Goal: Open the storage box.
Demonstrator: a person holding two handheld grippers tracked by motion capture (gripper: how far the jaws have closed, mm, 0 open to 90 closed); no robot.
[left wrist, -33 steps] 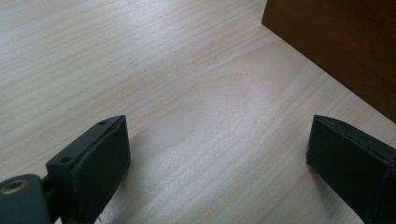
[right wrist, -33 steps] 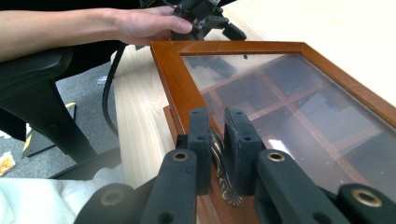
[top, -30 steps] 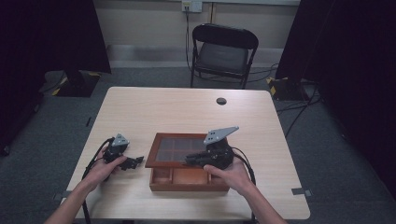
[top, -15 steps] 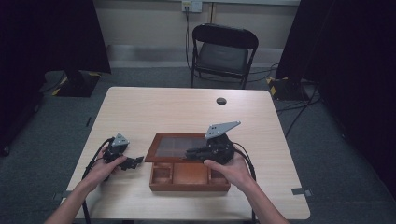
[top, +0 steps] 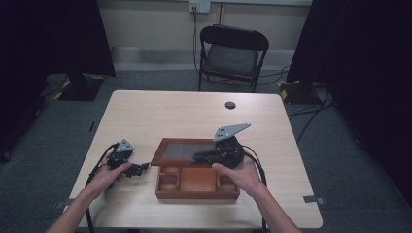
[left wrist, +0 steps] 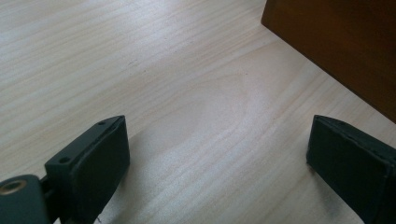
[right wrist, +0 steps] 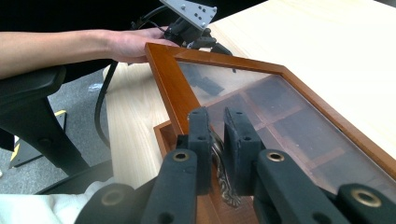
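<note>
right tongs [right wrist: 217, 140] clamped on the lid's metal clasp [right wrist: 223, 179]
glass lid [top: 187, 151] raised over the wooden box [top: 197, 187]; left tongs [left wrist: 219, 172] apart on the tabletop [top: 160, 114].

The box's [left wrist: 345, 51] brown wall ran off the left gripper view's top right corner, while the right gripper's [right wrist: 217, 135] jaws hid most of the metal clasp [right wrist: 223, 179]
</note>
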